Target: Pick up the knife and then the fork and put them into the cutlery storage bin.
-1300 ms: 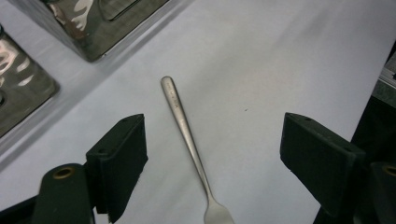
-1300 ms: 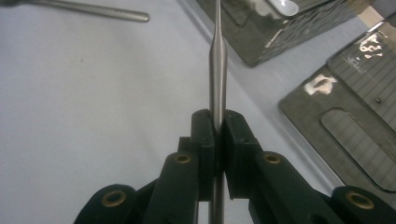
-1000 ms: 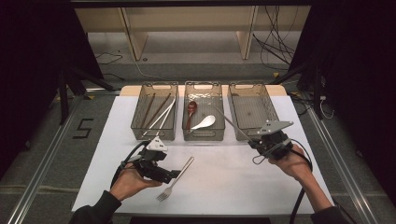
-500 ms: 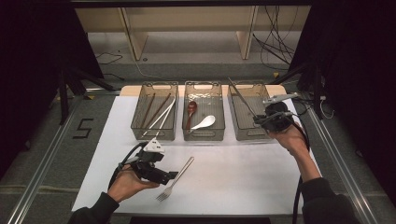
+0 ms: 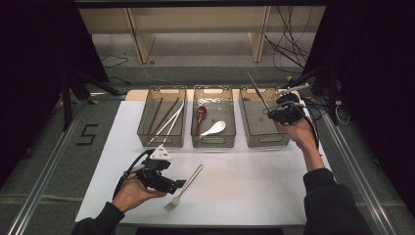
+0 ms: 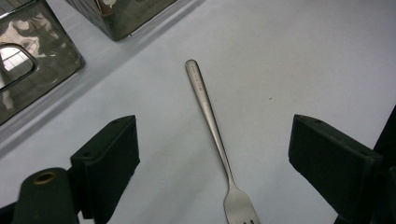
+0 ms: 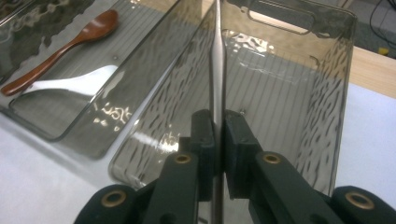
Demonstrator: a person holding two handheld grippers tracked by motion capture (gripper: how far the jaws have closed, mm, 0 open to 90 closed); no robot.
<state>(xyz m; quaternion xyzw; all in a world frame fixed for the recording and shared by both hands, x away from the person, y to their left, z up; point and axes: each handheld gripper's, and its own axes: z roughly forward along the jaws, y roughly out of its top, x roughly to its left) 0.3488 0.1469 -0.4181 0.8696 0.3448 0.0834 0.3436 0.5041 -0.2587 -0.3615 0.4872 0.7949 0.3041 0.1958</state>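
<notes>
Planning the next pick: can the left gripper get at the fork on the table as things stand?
Probably yes. The left gripper stands open right over the fork, whose handle lies between the jaws on bare white table, with nothing on or against it.

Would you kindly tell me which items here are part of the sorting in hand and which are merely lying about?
In hand:
- metal utensil clamped in right gripper
- right bin
- fork before open left gripper

Lying about:
- chopsticks
- wooden spoon
- white spoon
- cables
</notes>
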